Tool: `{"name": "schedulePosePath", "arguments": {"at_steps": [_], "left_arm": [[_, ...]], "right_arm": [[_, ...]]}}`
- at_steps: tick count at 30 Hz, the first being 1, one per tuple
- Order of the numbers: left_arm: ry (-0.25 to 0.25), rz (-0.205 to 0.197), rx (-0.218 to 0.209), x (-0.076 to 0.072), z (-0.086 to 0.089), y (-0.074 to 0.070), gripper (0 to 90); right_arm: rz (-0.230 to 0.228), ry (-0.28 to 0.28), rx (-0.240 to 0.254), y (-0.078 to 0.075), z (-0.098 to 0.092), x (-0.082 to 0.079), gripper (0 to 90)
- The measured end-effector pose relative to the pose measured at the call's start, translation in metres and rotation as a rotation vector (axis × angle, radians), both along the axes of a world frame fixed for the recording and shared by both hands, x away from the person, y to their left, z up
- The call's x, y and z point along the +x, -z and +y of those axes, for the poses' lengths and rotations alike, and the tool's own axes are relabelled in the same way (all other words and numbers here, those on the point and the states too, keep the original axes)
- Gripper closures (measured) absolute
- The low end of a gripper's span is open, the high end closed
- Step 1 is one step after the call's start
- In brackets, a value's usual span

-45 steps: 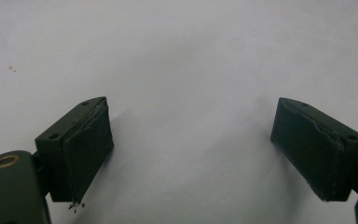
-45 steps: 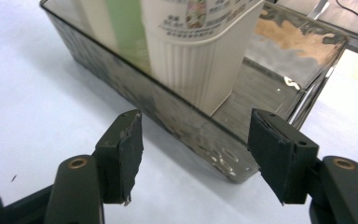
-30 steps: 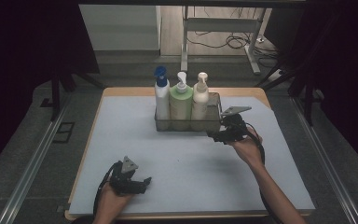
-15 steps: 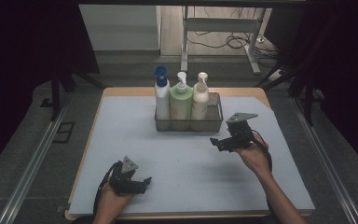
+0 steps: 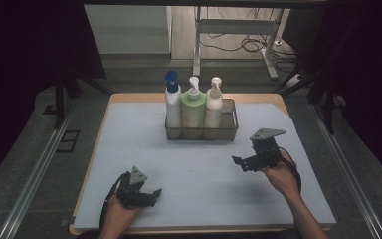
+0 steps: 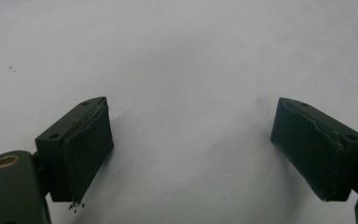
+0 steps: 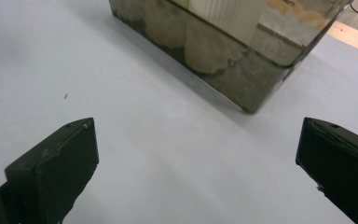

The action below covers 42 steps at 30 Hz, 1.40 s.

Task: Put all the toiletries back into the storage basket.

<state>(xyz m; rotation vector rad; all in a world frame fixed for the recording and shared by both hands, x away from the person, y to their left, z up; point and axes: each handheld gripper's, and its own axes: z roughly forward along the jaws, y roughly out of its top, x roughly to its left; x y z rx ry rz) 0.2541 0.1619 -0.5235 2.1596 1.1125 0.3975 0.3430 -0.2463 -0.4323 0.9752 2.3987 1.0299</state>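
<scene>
The right gripper has pulled back from the wire basket, its jaws just opened wide with nothing between them. The basket stands mid-table with three pump bottles upright inside, so that placing looks finished. The left gripper rests open on the mat.

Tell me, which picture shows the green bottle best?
The high view: the green bottle stands whole in the middle of the basket, between two others. The right gripper view catches just a blurry bit of bottles through the basket's wall. The left gripper view looks at the mat.

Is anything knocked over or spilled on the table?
No. The three pump bottles stand upright in the basket, nothing is spilled on the mat, and both grippers, left and right, are open and empty.
</scene>
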Motion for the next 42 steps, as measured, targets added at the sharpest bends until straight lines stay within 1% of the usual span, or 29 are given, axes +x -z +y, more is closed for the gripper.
{"name": "schedulePosePath", "arguments": {"at_steps": [3,7,9,10,16,17,24,28,33,36,42], "left_arm": [[0.000,0.000,-0.001,0.000,0.000,0.000,12.1],[0.000,0.000,0.000,0.000,0.000,0.000,12.1],[0.001,-0.002,0.001,0.000,0.000,0.000,12.1],[0.002,-0.002,0.001,0.000,0.000,0.000,12.1],[0.000,-0.001,-0.001,0.000,0.000,0.000,12.1],[0.000,-0.001,-0.001,0.000,0.000,0.000,12.1],[0.000,-0.001,-0.001,0.000,0.000,0.000,12.1],[-0.001,-0.001,-0.001,0.000,0.000,0.000,12.1],[-0.001,-0.002,-0.001,0.000,0.000,0.000,12.1],[-0.001,-0.001,-0.001,0.000,0.000,0.000,12.1],[-0.002,-0.002,-0.001,0.000,0.000,0.000,12.1]], "right_arm": [[0.011,-0.003,-0.042,0.002,-0.004,-0.006,0.0],[0.021,-0.007,-0.057,0.004,-0.009,-0.014,0.0],[0.024,-0.015,-0.036,0.005,-0.013,-0.018,0.0],[0.033,-0.010,-0.025,0.007,-0.015,-0.020,0.0],[0.045,-0.001,-0.016,0.015,-0.025,-0.030,0.0],[0.044,-0.003,-0.020,0.016,-0.027,-0.031,0.0],[0.042,0.006,0.000,0.026,-0.034,-0.042,0.0],[0.040,0.004,0.006,0.033,-0.034,-0.048,0.0],[0.041,-0.002,-0.009,0.043,-0.032,-0.051,0.0],[0.042,-0.007,0.001,0.049,-0.031,-0.054,0.0],[0.054,-0.008,0.001,0.061,-0.029,-0.056,0.0]]}}
